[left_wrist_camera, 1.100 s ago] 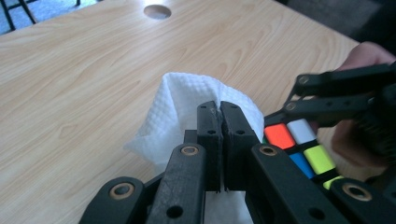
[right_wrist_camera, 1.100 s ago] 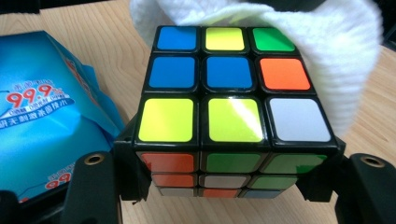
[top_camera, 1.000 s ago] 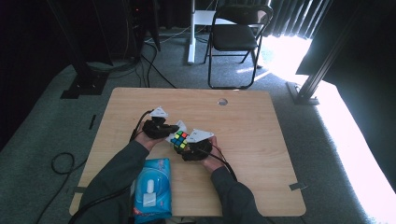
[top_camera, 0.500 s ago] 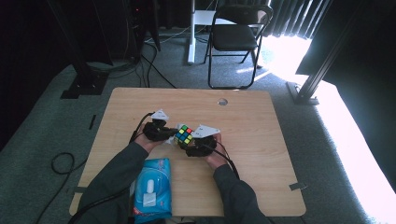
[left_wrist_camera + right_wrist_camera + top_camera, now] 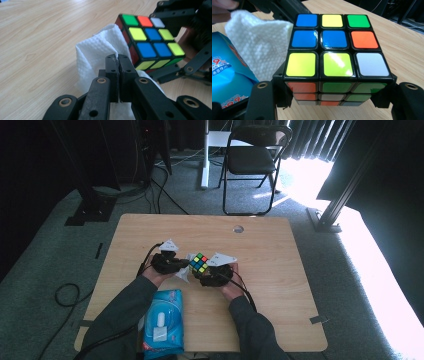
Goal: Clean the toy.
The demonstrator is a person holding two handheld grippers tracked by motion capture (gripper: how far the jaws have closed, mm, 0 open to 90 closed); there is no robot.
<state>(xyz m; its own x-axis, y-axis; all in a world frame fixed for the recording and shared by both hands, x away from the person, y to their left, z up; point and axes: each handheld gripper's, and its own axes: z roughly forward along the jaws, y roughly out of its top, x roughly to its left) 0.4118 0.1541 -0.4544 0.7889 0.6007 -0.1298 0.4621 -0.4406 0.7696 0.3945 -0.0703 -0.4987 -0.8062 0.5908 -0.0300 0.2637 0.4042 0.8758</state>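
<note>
left gripper pinching white wipe against cube side; right gripper clamping cube at 3 o'clock. mid-wipe; next likely rub toward 12.

High view looks down; both close gripper views share the cube.

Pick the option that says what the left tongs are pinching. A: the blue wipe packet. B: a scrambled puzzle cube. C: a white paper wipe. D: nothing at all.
C: in the left gripper view the left tongs are shut on the white paper wipe, pressed against the side of the puzzle cube, which the right tongs hold.
</note>
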